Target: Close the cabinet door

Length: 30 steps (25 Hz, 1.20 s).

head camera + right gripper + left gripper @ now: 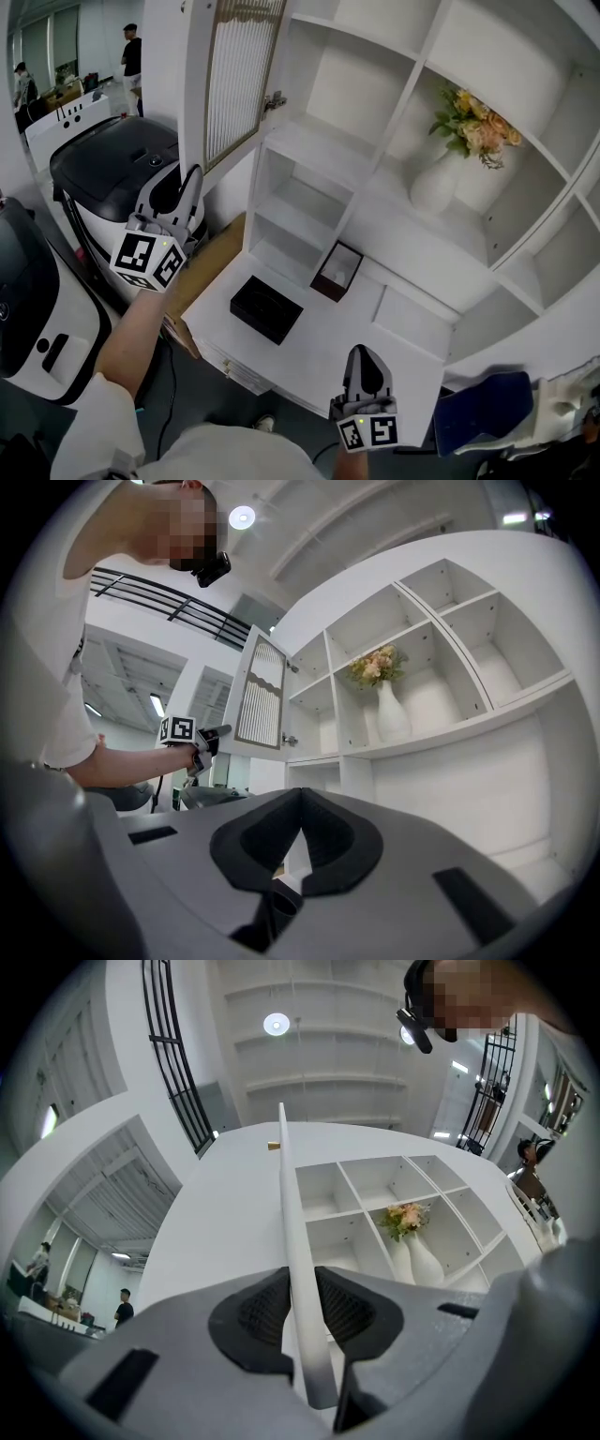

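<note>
The left gripper (302, 1309) is clamped on the free edge of the cabinet door (285, 1194), its 2 pads pinching the thin panel from both faces. That hold, far from the hinge (275, 100), probably gives good leverage for swinging the door in. The door stands wide open at the upper left corner of the cabinet (419, 58), jutting out from its front, so the closing looks barely begun. The right gripper (299, 829) has its jaws together on nothing and hangs near the front edge of the worktop (302, 356), likely kept clear of the door's path. A vase (433, 185) of flowers sits in another compartment, well apart from the door, so it should not obstruct.
</note>
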Available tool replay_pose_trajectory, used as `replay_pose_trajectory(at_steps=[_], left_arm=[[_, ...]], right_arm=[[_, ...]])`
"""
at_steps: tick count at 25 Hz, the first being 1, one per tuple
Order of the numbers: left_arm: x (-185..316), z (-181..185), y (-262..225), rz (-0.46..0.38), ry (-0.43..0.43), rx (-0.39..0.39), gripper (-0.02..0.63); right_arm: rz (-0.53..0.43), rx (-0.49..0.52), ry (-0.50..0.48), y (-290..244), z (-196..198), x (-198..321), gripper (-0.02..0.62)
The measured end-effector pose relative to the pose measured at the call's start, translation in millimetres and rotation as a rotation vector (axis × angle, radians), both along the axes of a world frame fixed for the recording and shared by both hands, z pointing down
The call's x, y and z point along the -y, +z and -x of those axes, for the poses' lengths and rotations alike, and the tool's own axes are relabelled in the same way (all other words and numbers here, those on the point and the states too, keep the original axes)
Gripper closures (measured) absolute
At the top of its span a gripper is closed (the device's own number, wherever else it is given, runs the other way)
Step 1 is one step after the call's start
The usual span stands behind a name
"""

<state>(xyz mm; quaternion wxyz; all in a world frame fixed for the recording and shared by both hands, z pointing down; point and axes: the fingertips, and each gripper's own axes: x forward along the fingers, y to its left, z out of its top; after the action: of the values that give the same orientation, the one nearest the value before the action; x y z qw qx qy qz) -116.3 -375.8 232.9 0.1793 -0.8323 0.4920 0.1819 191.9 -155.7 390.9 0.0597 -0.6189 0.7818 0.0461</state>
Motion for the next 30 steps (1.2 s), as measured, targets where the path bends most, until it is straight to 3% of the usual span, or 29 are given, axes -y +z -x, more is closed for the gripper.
replay_pose_trajectory(at_steps=[24, 30], left_arm=[[-21, -64, 1, -0.049, 0.003, 0.055, 0.514], [-24, -77, 1, -0.061, -0.029, 0.055, 0.509]], right_arm=[[-0.012, -0.008, -0.035, -3, -13, 7, 0.597], [-0.003, 0.002, -0.024, 2, -22, 4, 0.597]])
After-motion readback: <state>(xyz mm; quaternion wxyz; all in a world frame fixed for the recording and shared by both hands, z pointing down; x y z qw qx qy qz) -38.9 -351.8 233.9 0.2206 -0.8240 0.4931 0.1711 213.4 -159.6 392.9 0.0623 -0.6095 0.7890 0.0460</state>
